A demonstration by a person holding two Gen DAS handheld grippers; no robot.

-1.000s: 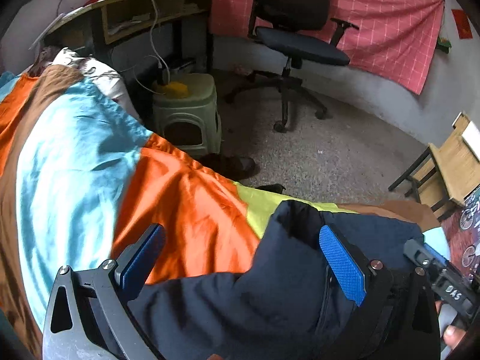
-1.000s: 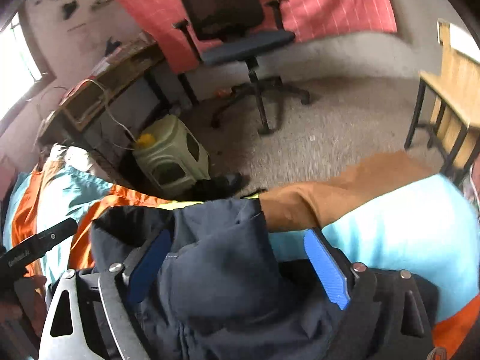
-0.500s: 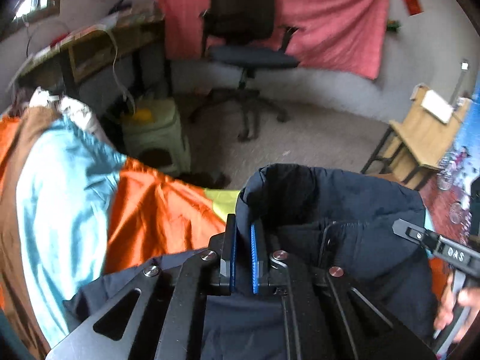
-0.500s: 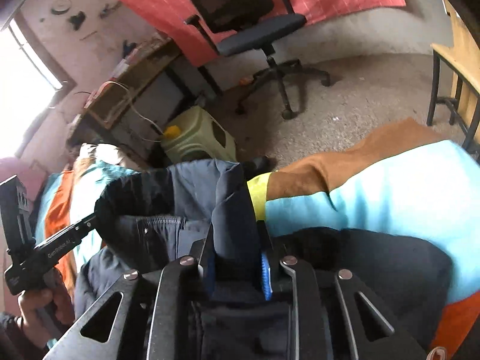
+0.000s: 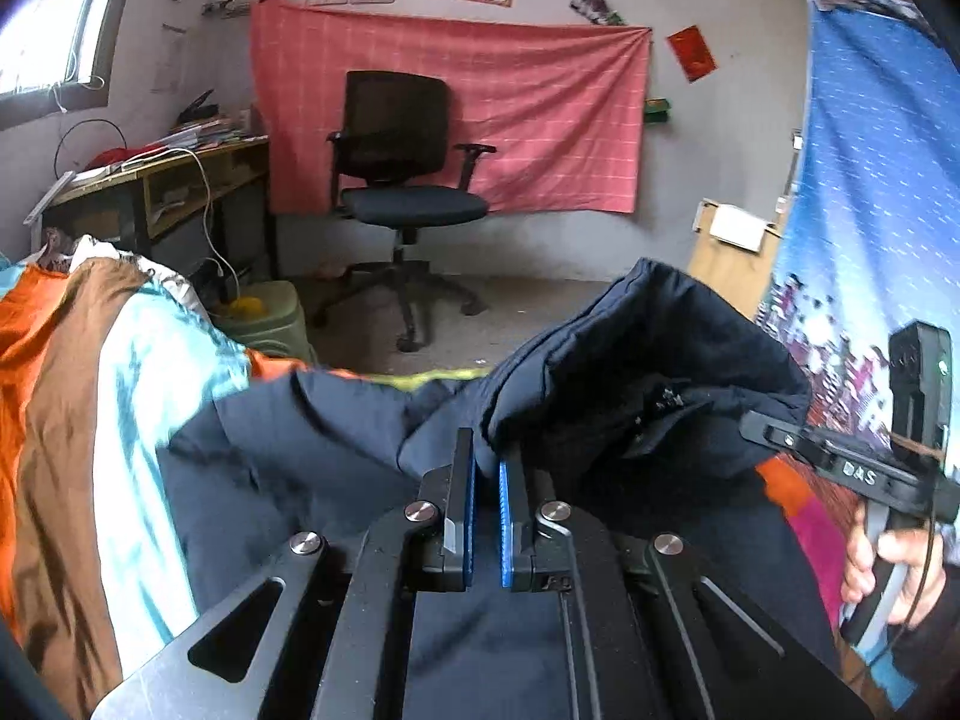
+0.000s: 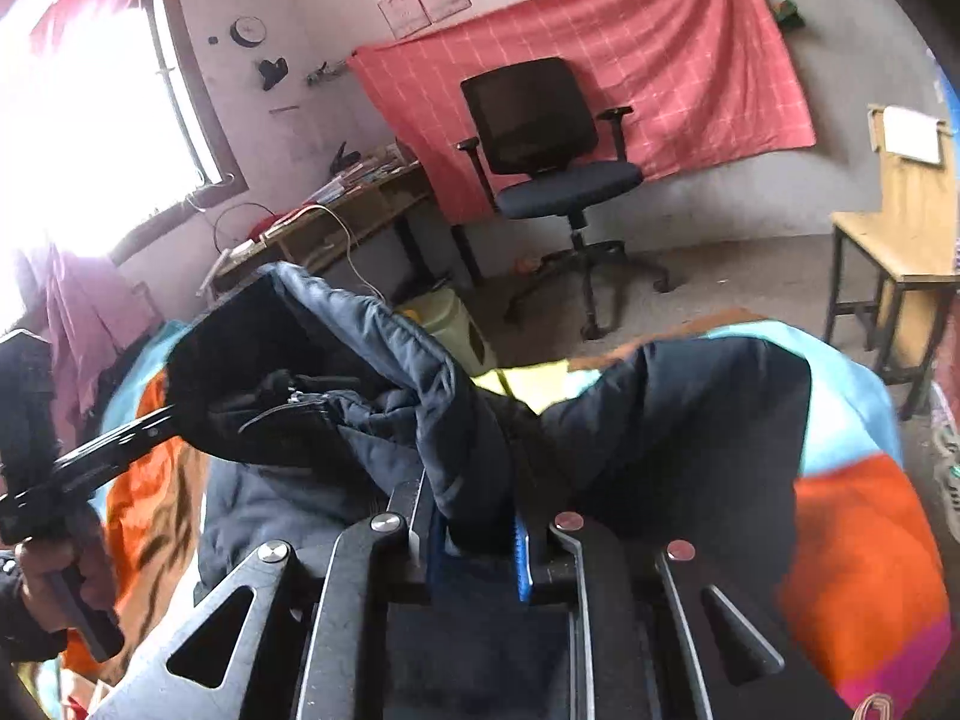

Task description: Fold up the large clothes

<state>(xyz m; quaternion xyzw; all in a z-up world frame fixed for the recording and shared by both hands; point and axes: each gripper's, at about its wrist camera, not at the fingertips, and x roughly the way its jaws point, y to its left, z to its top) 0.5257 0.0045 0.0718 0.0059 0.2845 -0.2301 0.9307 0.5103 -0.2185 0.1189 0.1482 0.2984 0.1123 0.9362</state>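
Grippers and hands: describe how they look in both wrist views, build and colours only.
The left gripper has black metal arms with cut-out slots, silver round bolt heads and blue textured pads. The right gripper is built the same way. Seen from the left wrist view, the right gripper's black bar carries white lettering, with a black box bearing a small green light above it. A dark sleeve shows at the left hand's wrist.
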